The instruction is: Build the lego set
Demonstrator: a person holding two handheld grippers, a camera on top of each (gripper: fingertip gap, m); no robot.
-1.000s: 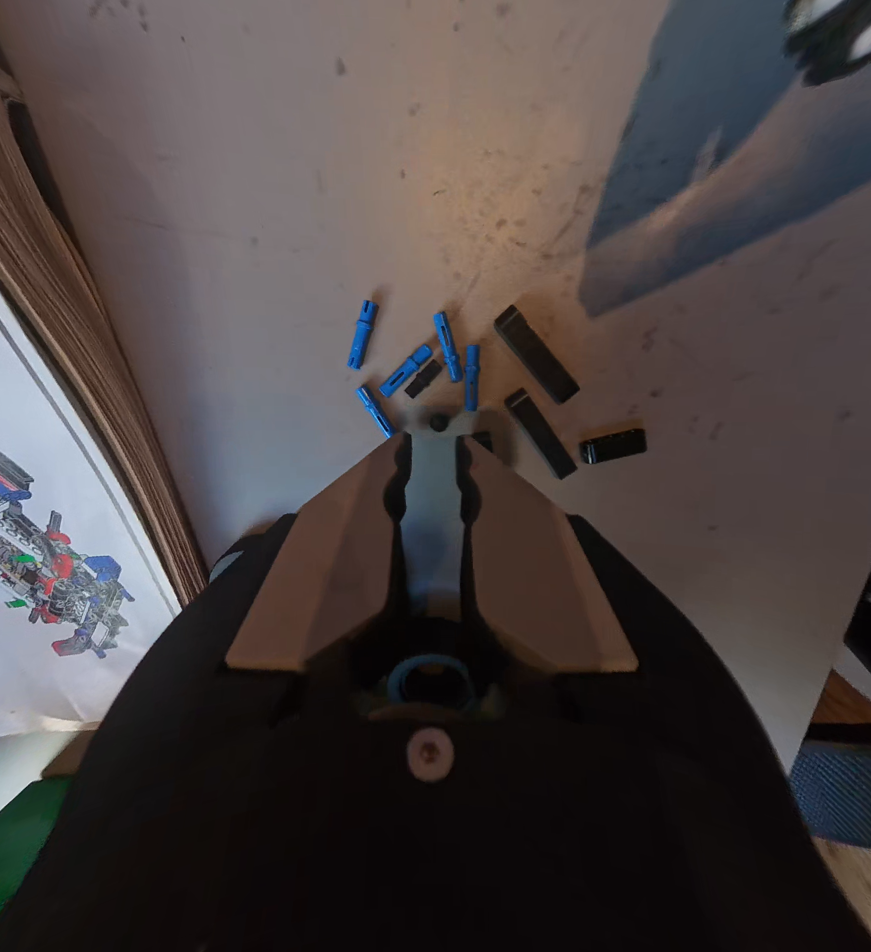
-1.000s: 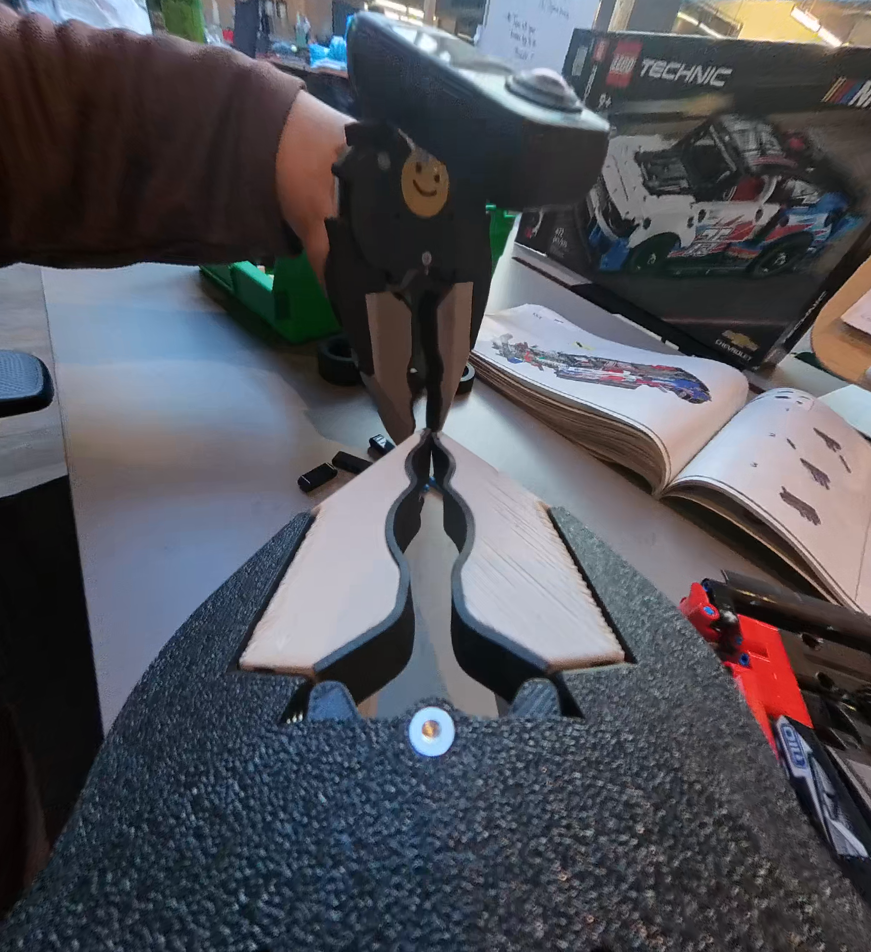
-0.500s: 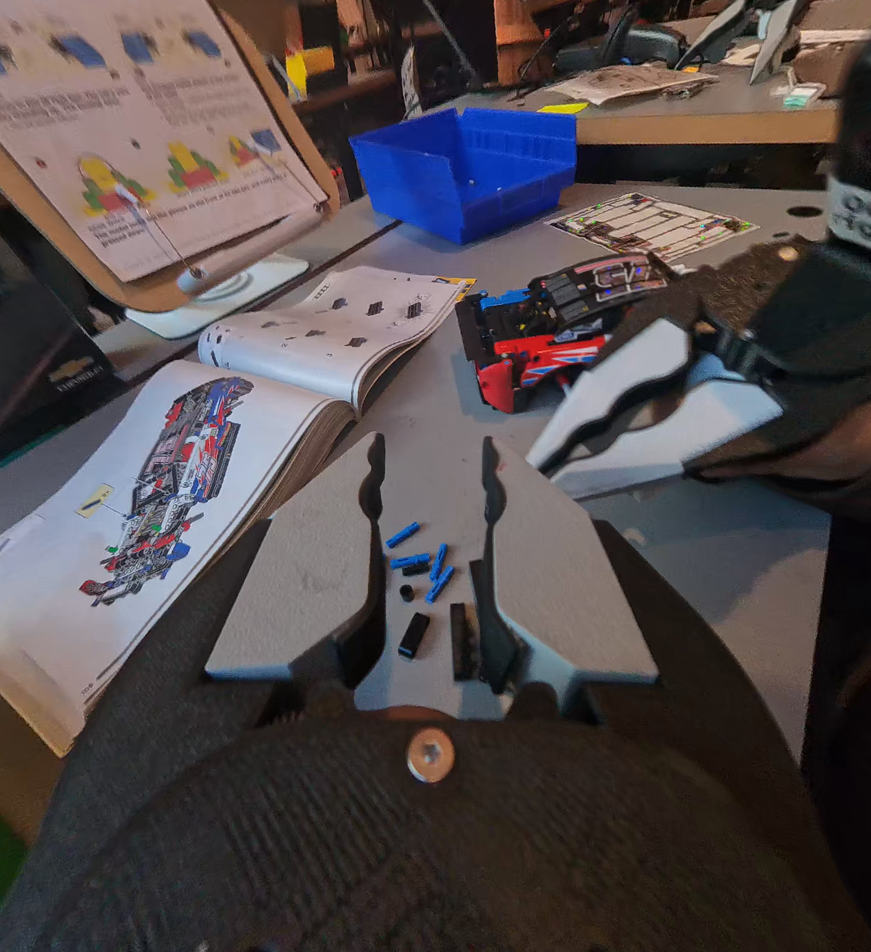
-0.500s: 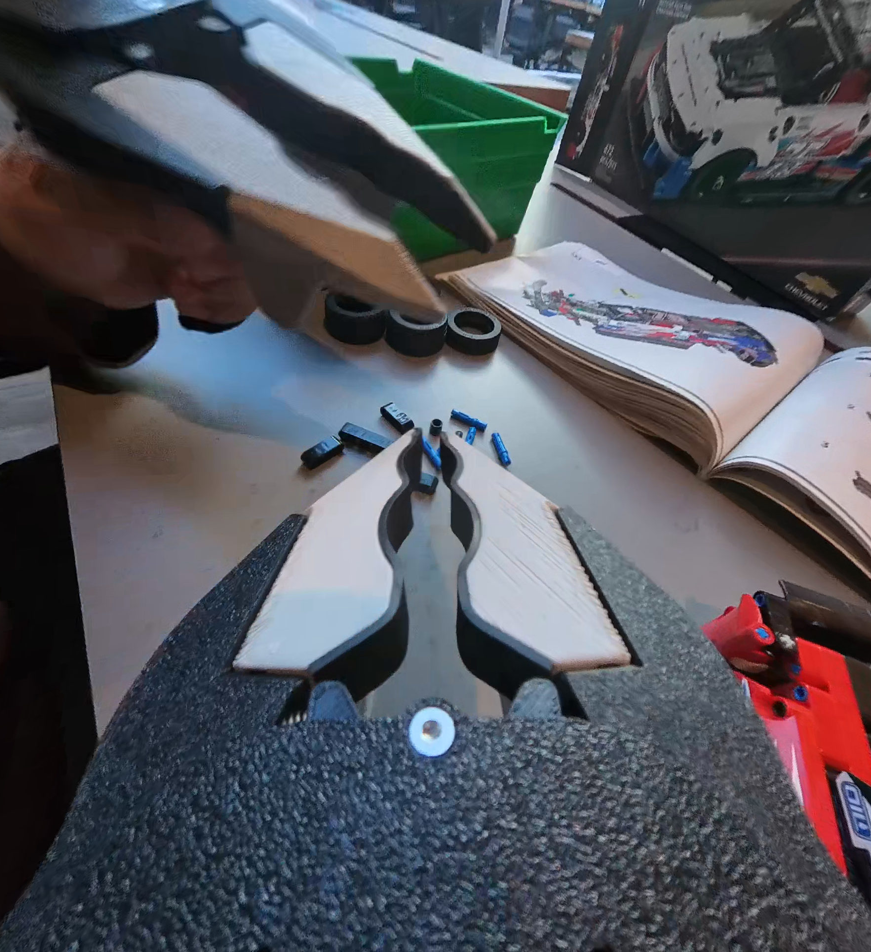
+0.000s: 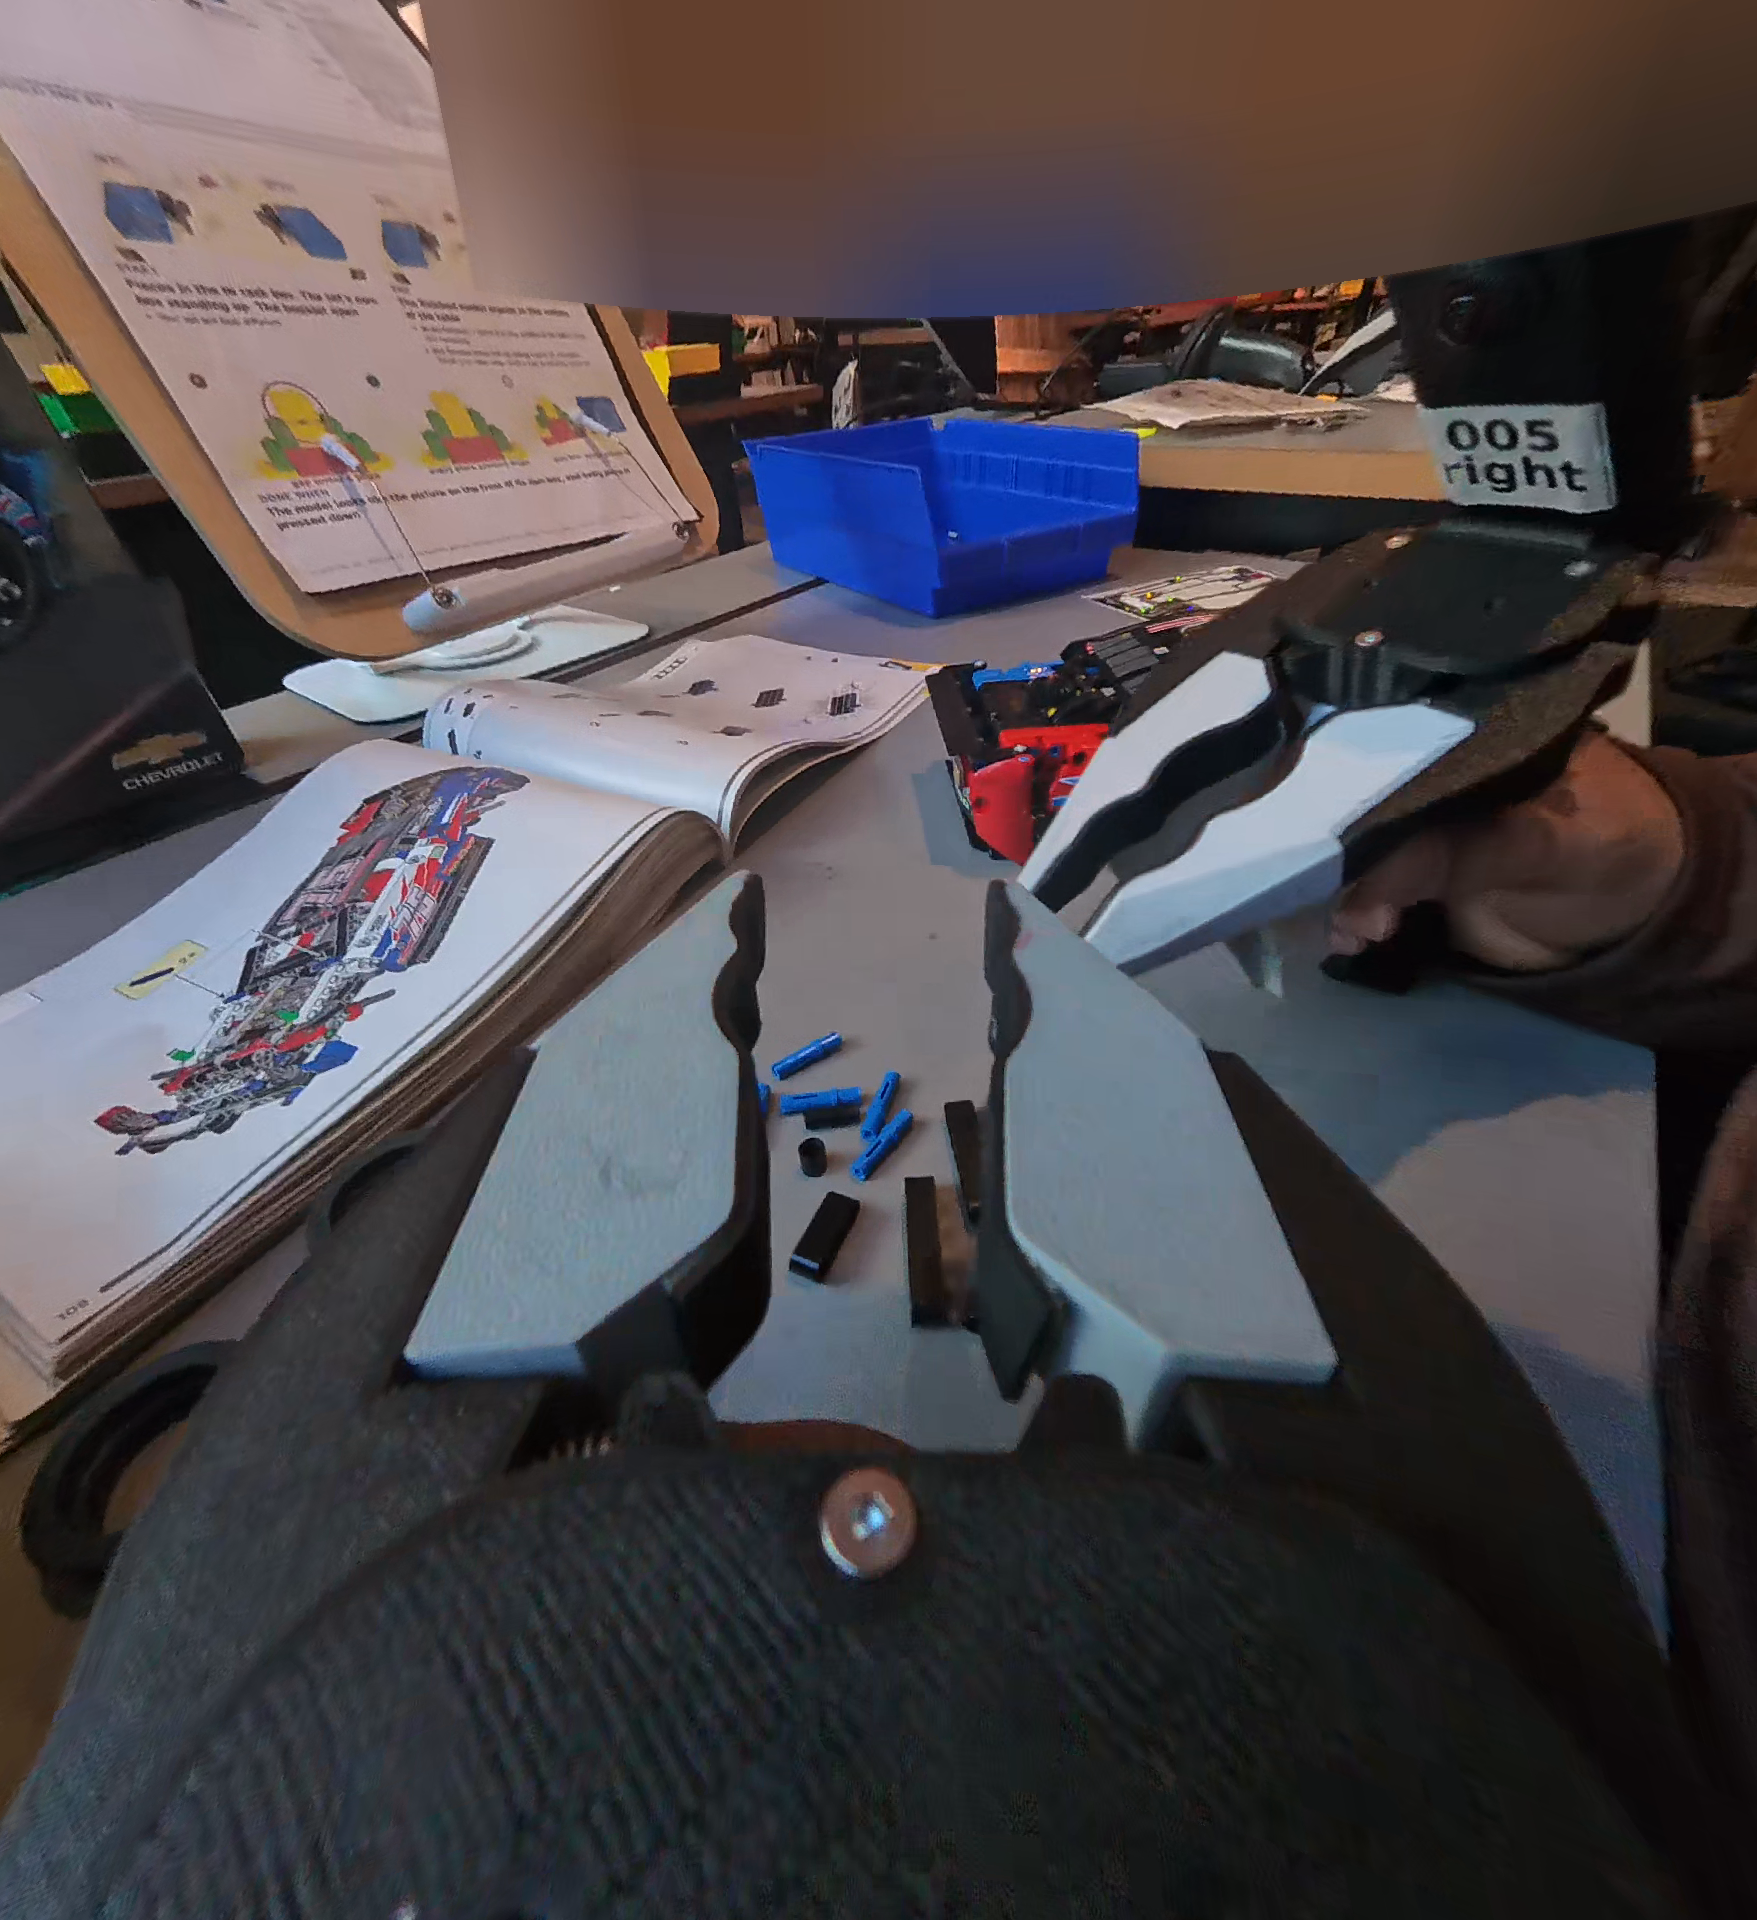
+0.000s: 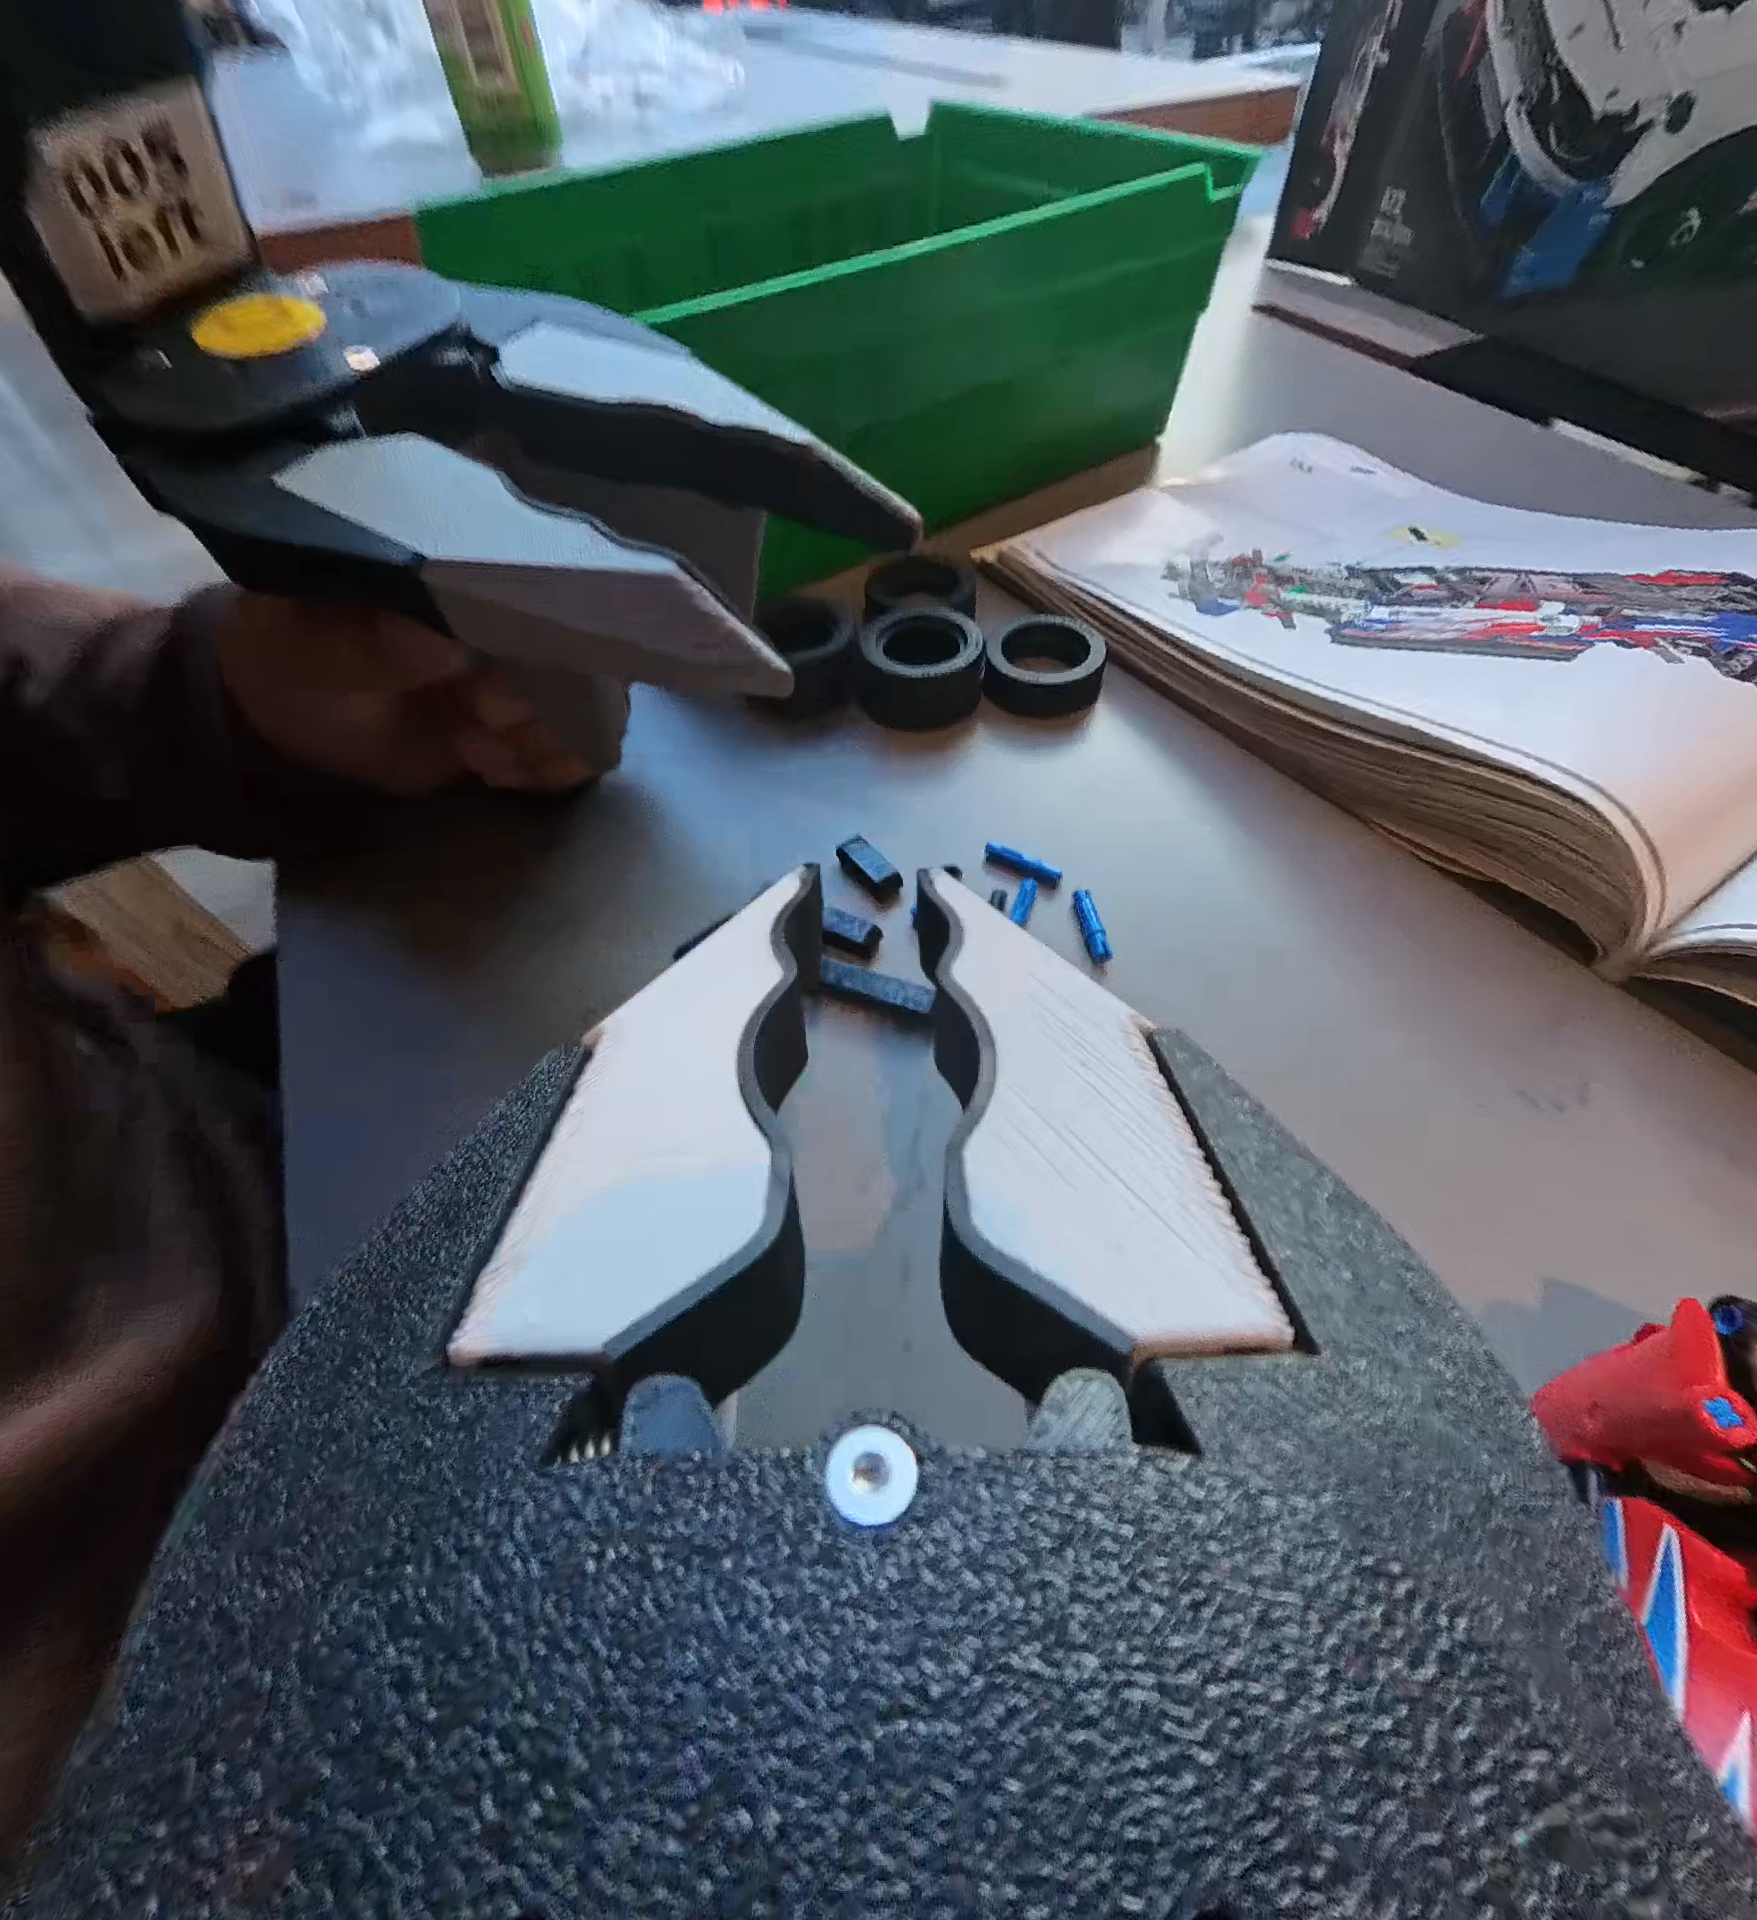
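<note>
Pins (image 5: pixel 879 1117), blue, lie scattered with black bricks (image 5: pixel 825 1234) on the tabletop (image 5: pixel 1373 1122) between the spread fingers of my left tool (image 5: pixel 869 920), while my right tool (image 6: pixel 861 883) hovers empty, slightly parted, with the half-built red car (image 6: pixel 1726 1579) at its 4 o'clock.

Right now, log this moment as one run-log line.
left gripper: open, empty | right gripper: open, empty | blue pins, black pieces: loose on table | car: untouched
</note>
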